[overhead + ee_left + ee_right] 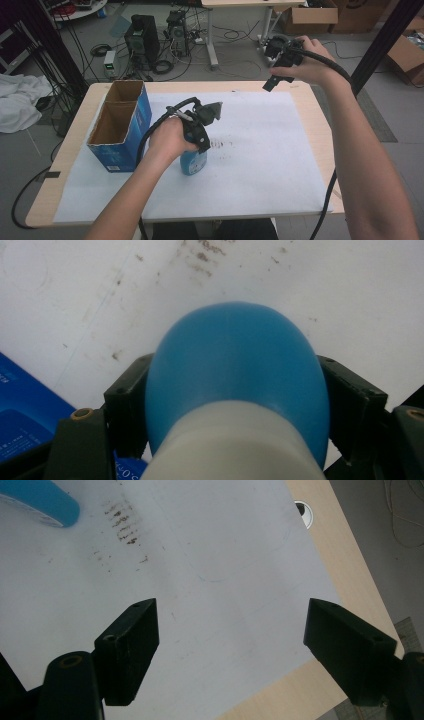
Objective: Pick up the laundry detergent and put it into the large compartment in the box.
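The blue bottle [193, 162] stands near the middle of the high view, on a big white sheet [260, 165] that covers the pale wooden table [320, 107]. The bottle looks smooth and round, like plastic, with a blue body and a white band around it. It stands about upright, so its long side runs up and down, with the top under the hand.

In the left gripper view the bottle [235, 375] has a rounded, egg-like shape. The left gripper [197, 131] has its two black jaws on both sides of the bottle, and the pads press against it, so it holds the bottle.

The sheet is flat and has small brown smudges [220, 145] just to the right of the bottle in the high view.

At the left of the high view a blue cardboard box [120, 127] stands open at the top. It has two brown compartments inside, and both look empty.

The right gripper [282, 62] is up in the upper right of the high view, over the far edge of the table. In the right gripper view its hard black blocky jaws stand wide apart with nothing between them.
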Demonstrator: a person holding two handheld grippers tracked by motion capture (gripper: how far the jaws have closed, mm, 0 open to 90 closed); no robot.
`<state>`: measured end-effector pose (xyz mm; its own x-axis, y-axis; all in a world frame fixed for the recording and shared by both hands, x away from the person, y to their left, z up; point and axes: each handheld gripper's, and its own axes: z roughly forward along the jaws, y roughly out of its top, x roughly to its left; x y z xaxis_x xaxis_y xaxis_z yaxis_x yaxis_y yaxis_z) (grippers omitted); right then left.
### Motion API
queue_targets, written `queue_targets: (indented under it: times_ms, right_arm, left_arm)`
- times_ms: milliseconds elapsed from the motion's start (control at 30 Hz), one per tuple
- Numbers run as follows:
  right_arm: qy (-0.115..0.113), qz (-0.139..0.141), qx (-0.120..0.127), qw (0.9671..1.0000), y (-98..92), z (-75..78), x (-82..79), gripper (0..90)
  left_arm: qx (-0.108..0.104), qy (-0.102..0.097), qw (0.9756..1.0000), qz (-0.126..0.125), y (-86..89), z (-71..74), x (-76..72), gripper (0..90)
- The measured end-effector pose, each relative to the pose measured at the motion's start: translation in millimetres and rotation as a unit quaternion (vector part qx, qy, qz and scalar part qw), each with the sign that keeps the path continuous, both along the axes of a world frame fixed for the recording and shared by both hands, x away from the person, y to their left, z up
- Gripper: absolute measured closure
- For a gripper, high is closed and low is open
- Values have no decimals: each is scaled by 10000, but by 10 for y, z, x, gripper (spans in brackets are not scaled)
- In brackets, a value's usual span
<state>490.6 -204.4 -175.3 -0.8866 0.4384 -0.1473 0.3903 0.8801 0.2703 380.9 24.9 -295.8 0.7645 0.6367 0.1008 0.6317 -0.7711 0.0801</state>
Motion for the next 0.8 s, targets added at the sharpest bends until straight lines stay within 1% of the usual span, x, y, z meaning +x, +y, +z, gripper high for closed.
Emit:
queue_targets:
  times_ms: [167, 533, 800]
  right_arm:
    - [-3, -11, -11, 10000, -6, 5, -3, 220]
    - [18, 0, -18, 10000, -11, -8, -3, 218]
    - [44, -5, -21, 10000, -14, -22, -2, 223]
  left_arm:
    - [3, 30, 10000, 8, -1, 0, 3, 308]
    - [61, 34, 9999, 83, -3, 7, 17, 321]
    - [10, 79, 9999, 148, 3, 13, 21, 350]
